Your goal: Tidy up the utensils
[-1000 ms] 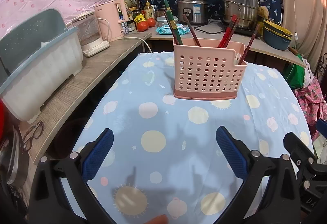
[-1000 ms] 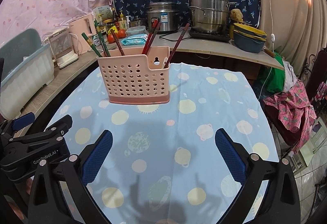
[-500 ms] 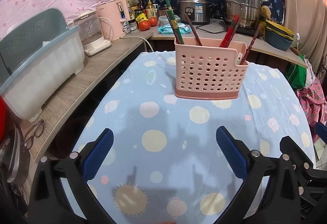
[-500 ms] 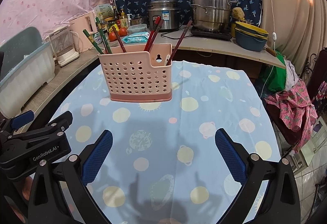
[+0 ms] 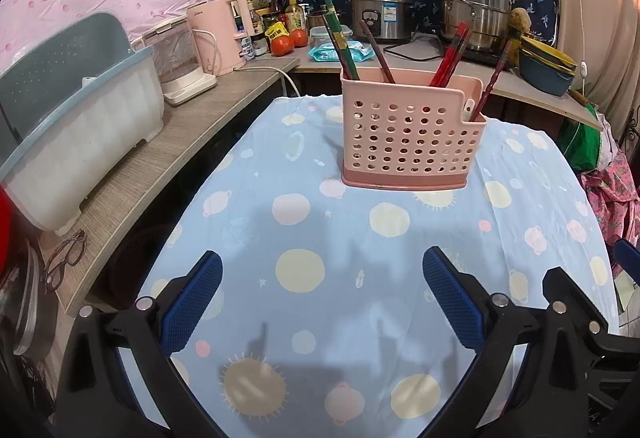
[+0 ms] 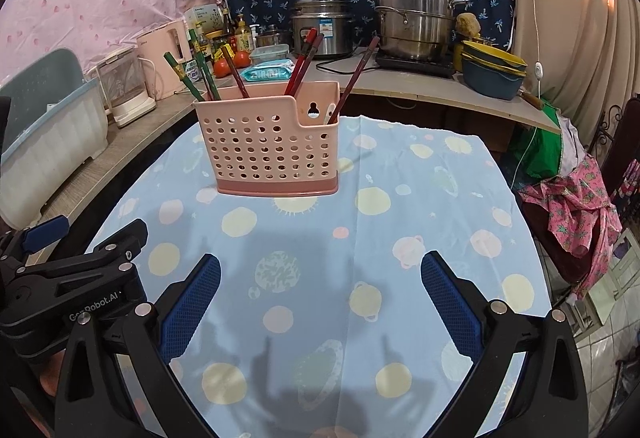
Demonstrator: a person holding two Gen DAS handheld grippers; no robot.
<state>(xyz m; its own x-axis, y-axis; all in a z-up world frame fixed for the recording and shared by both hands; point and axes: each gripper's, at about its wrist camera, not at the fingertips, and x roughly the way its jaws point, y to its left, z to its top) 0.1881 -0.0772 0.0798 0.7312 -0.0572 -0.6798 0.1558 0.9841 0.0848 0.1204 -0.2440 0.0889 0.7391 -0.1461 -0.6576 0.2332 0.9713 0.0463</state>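
Clearly the pink perforated holder [image 5: 408,134] stands upright on the blue planet-print tablecloth [image 5: 304,238], toward the far side of the table, with every chopstick in view already standing in it: green chopsticks [image 5: 338,38] and a dark brown one at its left, red chopsticks [image 5: 450,58] in the middle, and a dark red chopstick [image 5: 494,78] by the low notched corner. Thin, stiff and light, these sticks would likely be slick when lacquered, so I would pinch one on the exposed upper shaft, well above the rim, and lift straight up; the plastic holder looks light enough to tip if a stick drags. Both the left gripper [image 5: 322,298] and the right gripper [image 6: 320,298] hover wide open over bare cloth, holding nothing, well apart from the holder. White lettering on the left gripper's body, seen from the right wrist, reads "GenRobot.AI" [image 6: 94,312]; the pale blue label on the rice cooker [image 6: 322,26] is too small to read.
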